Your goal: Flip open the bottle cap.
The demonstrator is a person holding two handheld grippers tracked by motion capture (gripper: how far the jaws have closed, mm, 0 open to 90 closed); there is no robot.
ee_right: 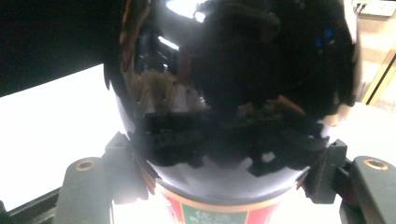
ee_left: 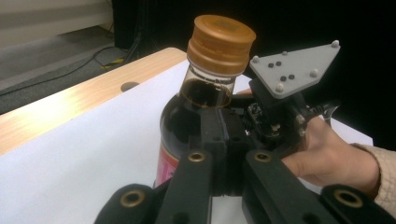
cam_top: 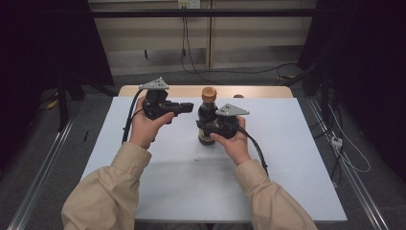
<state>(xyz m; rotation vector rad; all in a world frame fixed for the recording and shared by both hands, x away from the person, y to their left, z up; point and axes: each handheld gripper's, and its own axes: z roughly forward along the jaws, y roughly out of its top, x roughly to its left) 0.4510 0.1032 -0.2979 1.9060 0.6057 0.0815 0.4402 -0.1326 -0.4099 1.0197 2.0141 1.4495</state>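
Beige sleeves reach in over a white table (cam_top: 297,158). Nearest, the right gripper (cam_top: 207,128) has its jaws clamped around the belly of a dark glass bottle (cam_top: 207,117), which stands upright mid-table. Slightly farther, the left gripper (cam_top: 189,106) hangs just beside the bottle's neck, jaws pressed together on nothing. Topping the bottle is an amber cap (cam_top: 208,93).

Left gripper (cam_top: 187,107) fingers together, right gripper (cam_top: 205,128) fingers clamped.
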